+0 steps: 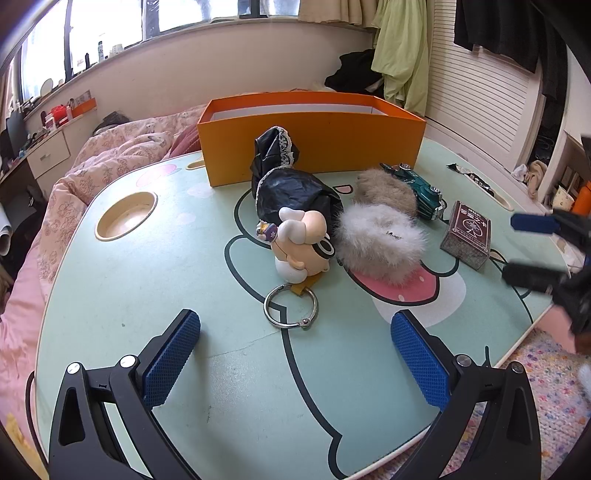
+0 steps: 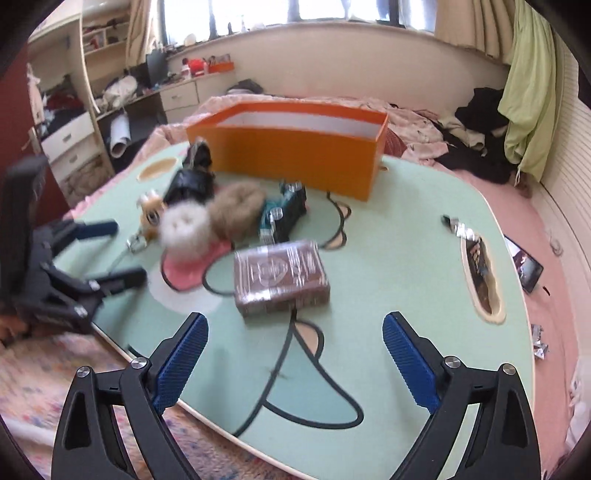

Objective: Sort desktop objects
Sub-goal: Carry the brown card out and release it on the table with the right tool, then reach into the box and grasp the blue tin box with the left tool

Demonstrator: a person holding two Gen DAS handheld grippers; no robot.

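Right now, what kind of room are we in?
Most likely a bedroom: the green lap table sits on a bed with a pink floral quilt, clothes lie heaped behind, and a desk with drawers stands under the window.

Daylight enters through the wide window band (image 1: 147,18) along the far wall, overexposed to white in both views, and lights the room evenly and brightly, leaving only soft, short shadows under objects on the pale green cartoon-printed table (image 1: 166,258). Left wrist view is sharp at centre, though the black two-finger gripper with blue pads (image 1: 532,251) at its right edge is smeared by motion blur. Right wrist view is blurred throughout, with the white fluffy pom-pom (image 2: 186,225) and brown patterned card box (image 2: 280,273) both soft; both frames show strong fisheye curvature and dark vignetted corners.
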